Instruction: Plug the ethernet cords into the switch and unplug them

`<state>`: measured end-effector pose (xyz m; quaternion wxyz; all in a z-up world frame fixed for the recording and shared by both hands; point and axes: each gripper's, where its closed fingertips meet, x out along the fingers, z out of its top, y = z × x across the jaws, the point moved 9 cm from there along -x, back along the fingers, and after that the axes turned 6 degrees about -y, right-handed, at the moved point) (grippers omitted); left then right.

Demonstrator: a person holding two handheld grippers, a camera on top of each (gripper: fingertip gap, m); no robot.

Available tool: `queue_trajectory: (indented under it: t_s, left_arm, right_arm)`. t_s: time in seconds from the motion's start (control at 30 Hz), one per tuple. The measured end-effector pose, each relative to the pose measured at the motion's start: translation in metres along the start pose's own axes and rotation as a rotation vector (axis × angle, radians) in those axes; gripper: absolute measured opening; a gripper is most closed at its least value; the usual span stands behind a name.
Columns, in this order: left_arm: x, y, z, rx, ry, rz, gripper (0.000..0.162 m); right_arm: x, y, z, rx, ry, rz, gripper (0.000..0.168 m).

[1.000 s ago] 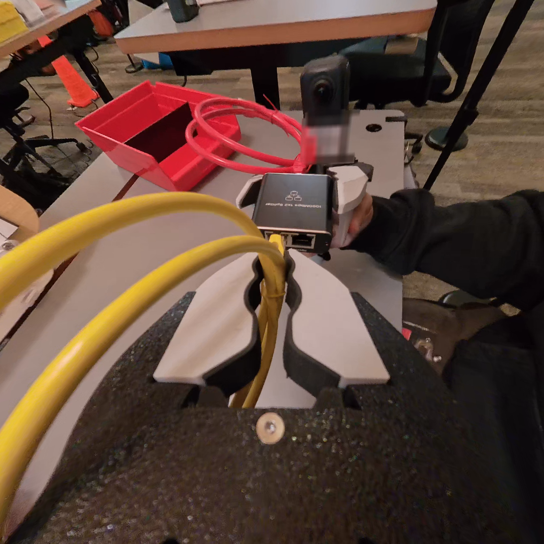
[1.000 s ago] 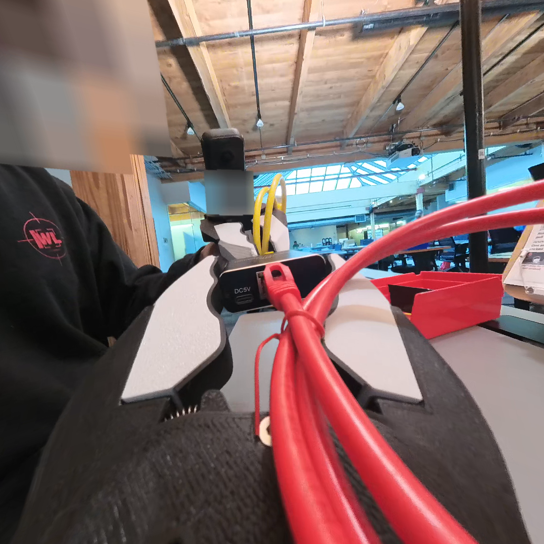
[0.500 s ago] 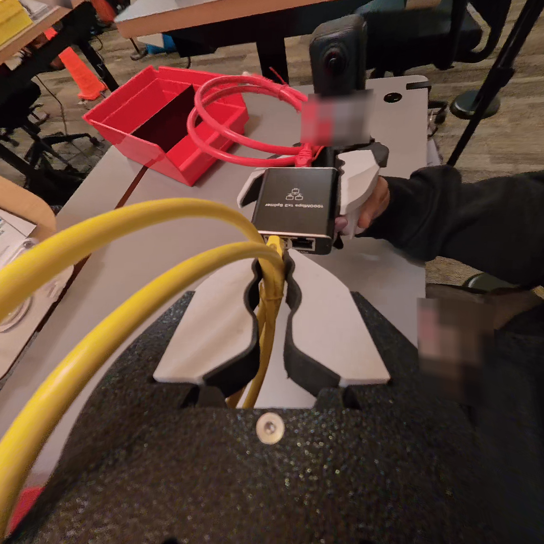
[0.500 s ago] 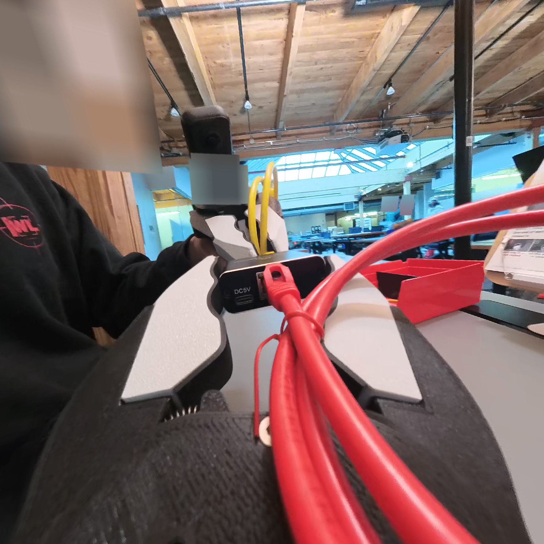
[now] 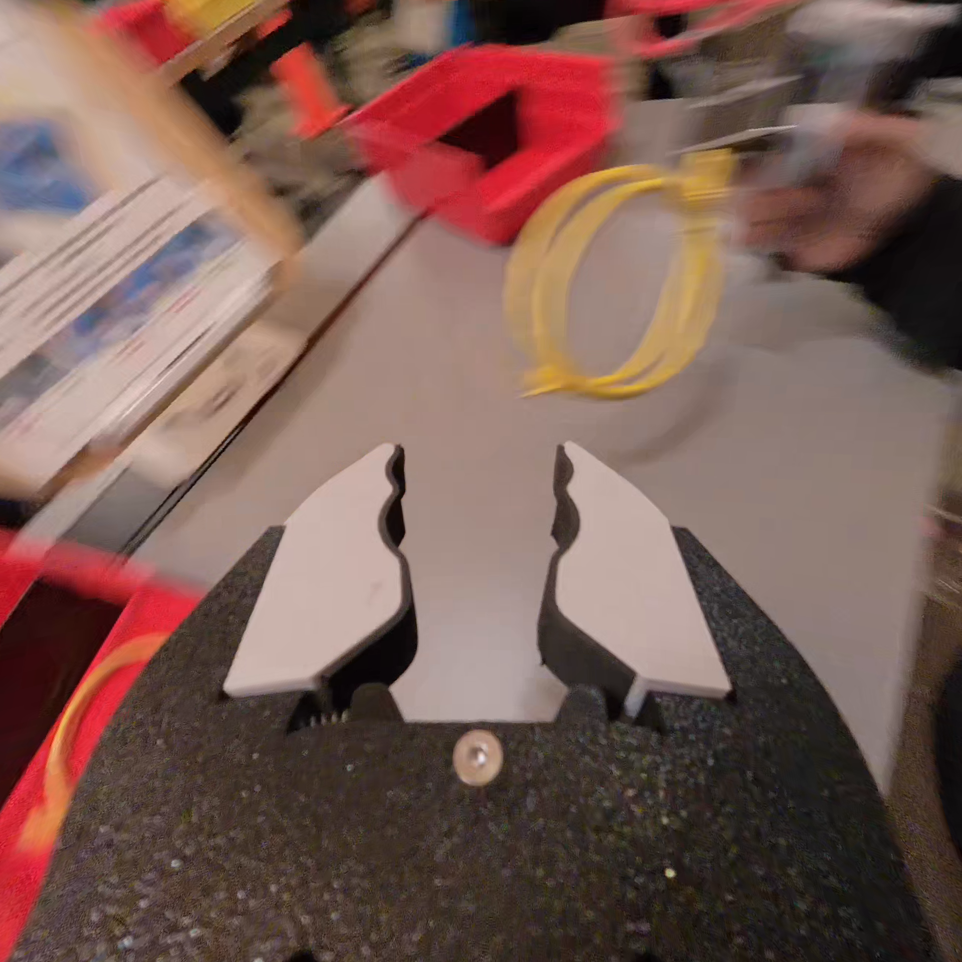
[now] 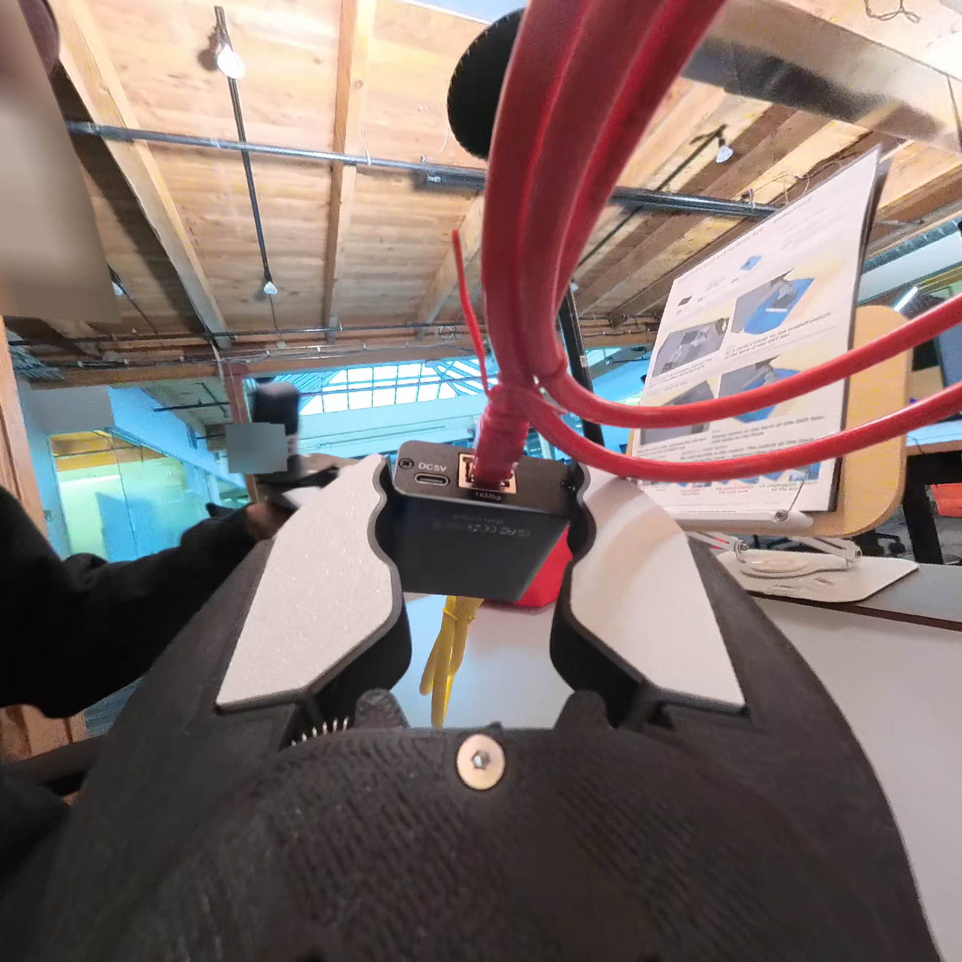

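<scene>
My left gripper is open and empty above the grey table; its view is motion-blurred. The yellow cord hangs as a coil at the upper right, away from my left fingers. My right gripper is shut on the black switch, gripping its two sides and holding it tilted upward. The red cord is plugged into the switch's upper end and loops overhead. The yellow cord hangs from the switch's lower end.
A red bin stands at the table's far side. A second red bin with an orange cord in it sits at the near left. A stand of printed sheets is on the left, also in the right wrist view.
My left gripper has opened, let go of the yellow cord and swung back and left. The yellow cord now hangs from the switch. My right gripper has tipped the switch upward.
</scene>
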<state>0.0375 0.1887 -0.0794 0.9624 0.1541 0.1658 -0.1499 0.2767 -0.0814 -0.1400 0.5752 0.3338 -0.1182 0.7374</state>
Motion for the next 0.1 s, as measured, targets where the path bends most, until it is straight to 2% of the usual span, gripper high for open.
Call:
queue_trajectory:
  t_s: [0.1]
  left_arm:
    - [-0.034, 0.100, -0.037, -0.252, 0.164, 0.365, 0.050]
  right_arm:
    - [0.001, 0.002, 0.001, 0.000, -0.017, 0.012, 0.066]
